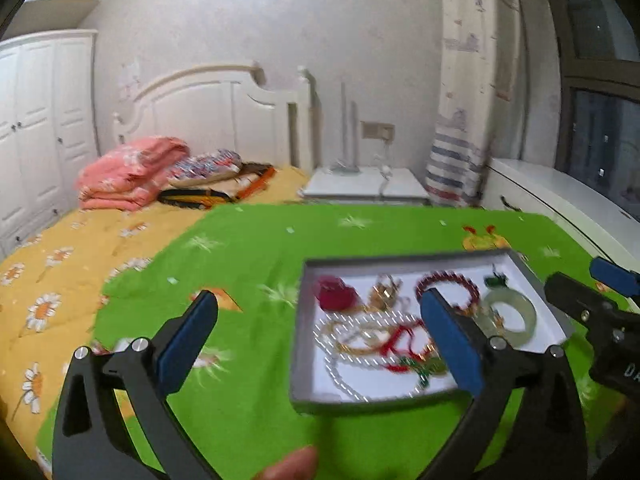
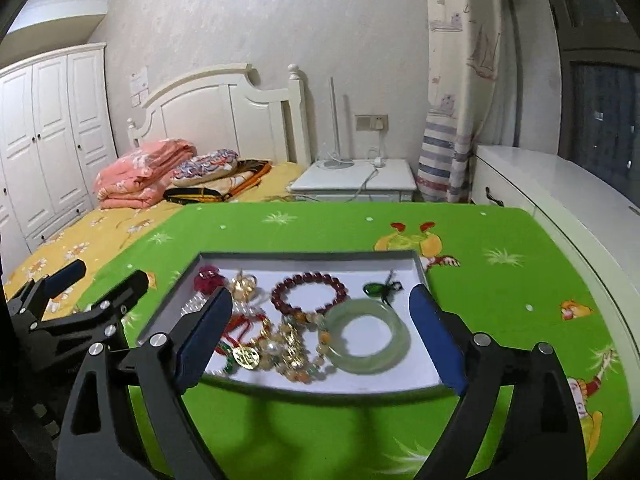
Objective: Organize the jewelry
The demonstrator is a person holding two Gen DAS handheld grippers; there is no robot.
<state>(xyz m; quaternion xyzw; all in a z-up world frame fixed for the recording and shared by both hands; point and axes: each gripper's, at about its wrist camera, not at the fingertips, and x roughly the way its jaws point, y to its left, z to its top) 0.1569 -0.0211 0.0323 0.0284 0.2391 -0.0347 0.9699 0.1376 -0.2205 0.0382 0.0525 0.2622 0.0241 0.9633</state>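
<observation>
Left wrist view: the shallow tray (image 1: pixel 532 280) of jewelry sits on a green cloth (image 1: pixel 248 248), bare cloth stretching left of the tray; the left gripper (image 1: pixel 320 320) hovers near the tray's front-left corner, jaws spread wide, holding nothing.

Right wrist view: a jade bangle (image 2: pixel 366 336) lies by the tray's right wall; the right gripper (image 2: pixel 320 320) is poised over the tray's front rim, jaws wide apart, empty.

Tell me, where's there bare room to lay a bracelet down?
Inside the tray, the near right corner beside the jade bangle is bare, and the far strip above the red beads. The left half is a crowded tangle of chains. The green cloth right of the tray is open.
</observation>
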